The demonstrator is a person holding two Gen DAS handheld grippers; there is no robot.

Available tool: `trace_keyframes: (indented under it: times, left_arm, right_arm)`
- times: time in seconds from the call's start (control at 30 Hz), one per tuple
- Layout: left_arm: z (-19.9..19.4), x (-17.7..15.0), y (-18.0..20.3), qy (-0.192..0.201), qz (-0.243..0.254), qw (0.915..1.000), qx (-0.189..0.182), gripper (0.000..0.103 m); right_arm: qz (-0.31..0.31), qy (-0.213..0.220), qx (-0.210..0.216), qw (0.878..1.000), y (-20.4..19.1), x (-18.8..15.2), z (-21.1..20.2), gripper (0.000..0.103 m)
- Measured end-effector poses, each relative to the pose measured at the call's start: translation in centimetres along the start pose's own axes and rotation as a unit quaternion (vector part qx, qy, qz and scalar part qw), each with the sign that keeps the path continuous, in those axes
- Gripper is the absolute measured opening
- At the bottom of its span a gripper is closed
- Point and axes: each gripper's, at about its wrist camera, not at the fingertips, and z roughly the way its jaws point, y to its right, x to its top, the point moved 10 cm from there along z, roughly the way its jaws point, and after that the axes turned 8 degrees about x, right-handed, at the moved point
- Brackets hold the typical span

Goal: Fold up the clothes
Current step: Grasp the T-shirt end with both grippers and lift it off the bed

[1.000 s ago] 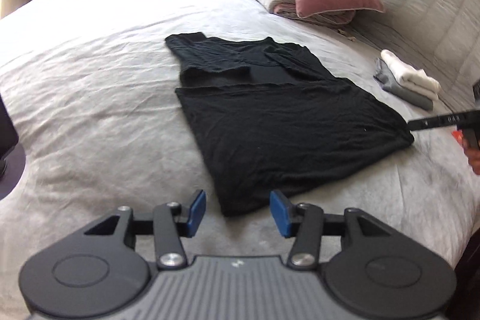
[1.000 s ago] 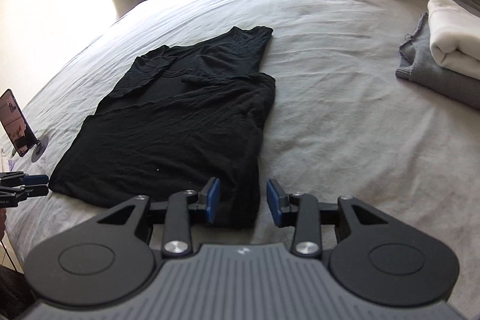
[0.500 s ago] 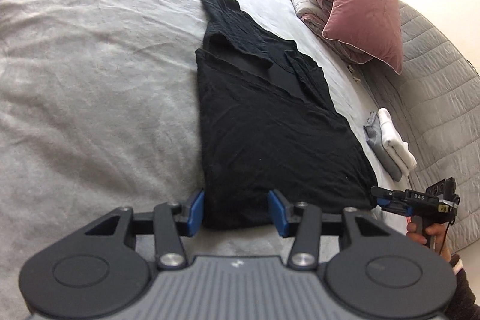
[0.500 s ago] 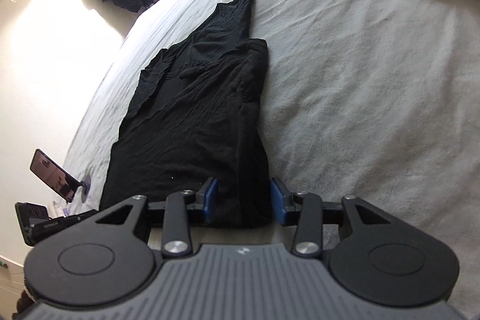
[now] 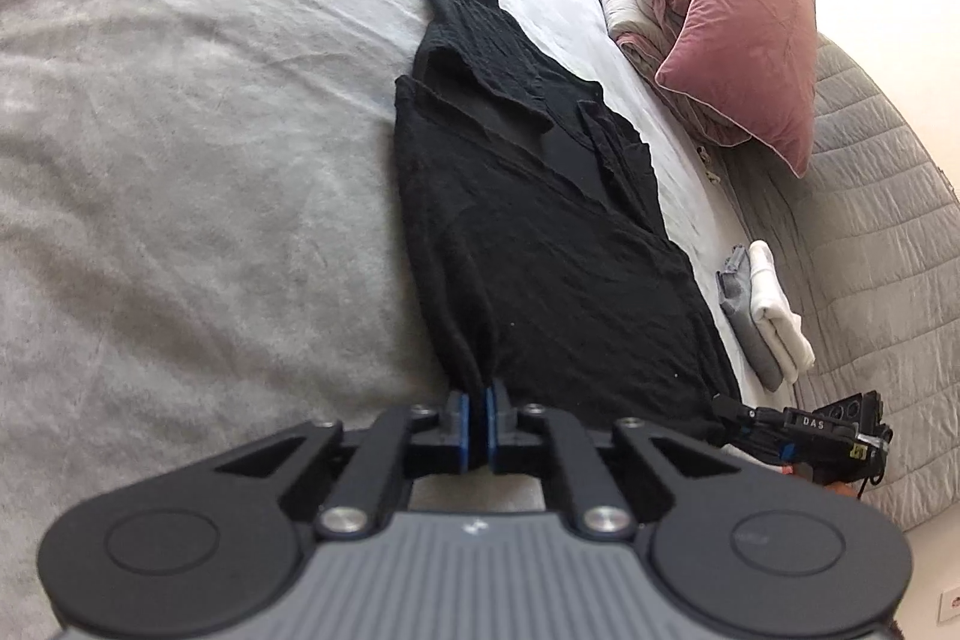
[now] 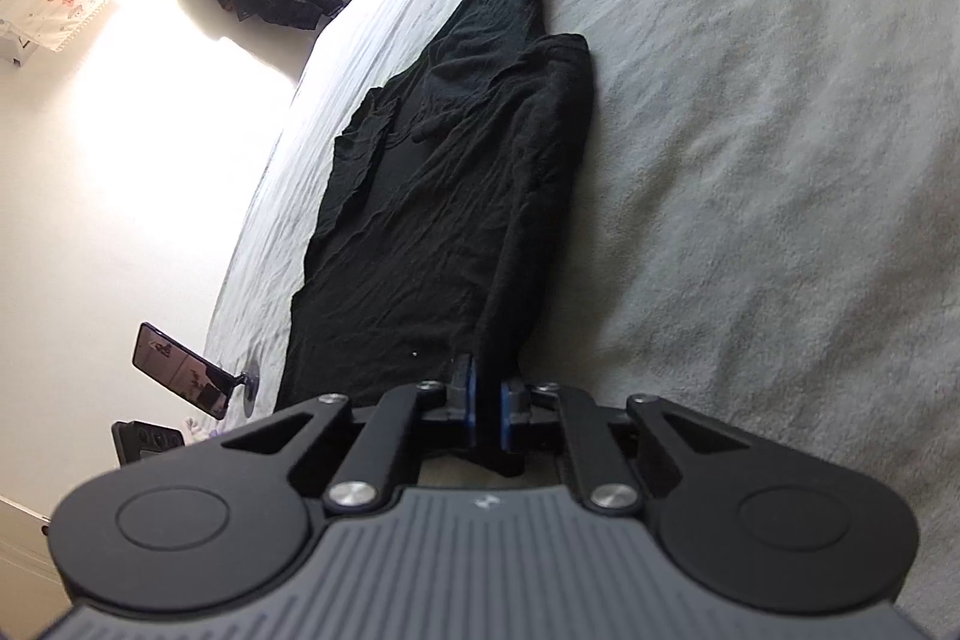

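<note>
Black shirt lies flat on the grey bed, partly folded, sleeves tucked in over the chest, wrinkled; the two near hem corners are bunched and lifted slightly, the rest still on the bed

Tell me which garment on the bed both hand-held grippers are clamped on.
The black shirt, spread flat mid-bed: the left hand-held gripper and right hand-held gripper each pinch a near corner. The folded white and grey garments lie untouched by the headboard.

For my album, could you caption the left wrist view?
Left claw pinching the black garment's near corner on the bed.
</note>
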Motion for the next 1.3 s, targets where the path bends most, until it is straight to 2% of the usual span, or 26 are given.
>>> trace_keyframes:
  times: [0.1,0.23,0.4,0.53,0.93,1.3]
  left_arm:
    - [-0.4,0.5,0.3,0.006,-0.030,0.9992,-0.024,0.005]
    - [-1.2,1.8,1.1,0.034,-0.078,0.9943,-0.064,0.004]
    - [-1.7,4.3,2.6,0.082,-0.096,0.9883,-0.086,0.004]
    - [-2.4,6.9,3.6,0.123,-0.114,0.9804,-0.104,0.004]
    - [-1.6,15.1,5.0,0.211,-0.118,0.9649,-0.102,0.004]
    - [2.5,21.1,5.6,0.249,-0.097,0.9612,-0.069,0.004]
  right_arm:
    - [0.013,0.017,0.023,1.000,-0.9,0.7,-0.3,0.009]
    - [0.028,0.041,0.052,0.997,-2.1,1.8,-0.8,0.009]
    - [0.027,0.065,0.069,0.995,-3.5,3.9,-1.2,0.009]
    - [0.023,0.085,0.076,0.993,-4.1,5.8,-1.3,0.009]
    - [0.010,0.168,0.099,0.981,-5.0,13.3,0.4,0.009]
    - [-0.017,0.209,0.091,0.973,-3.5,19.5,3.6,0.009]
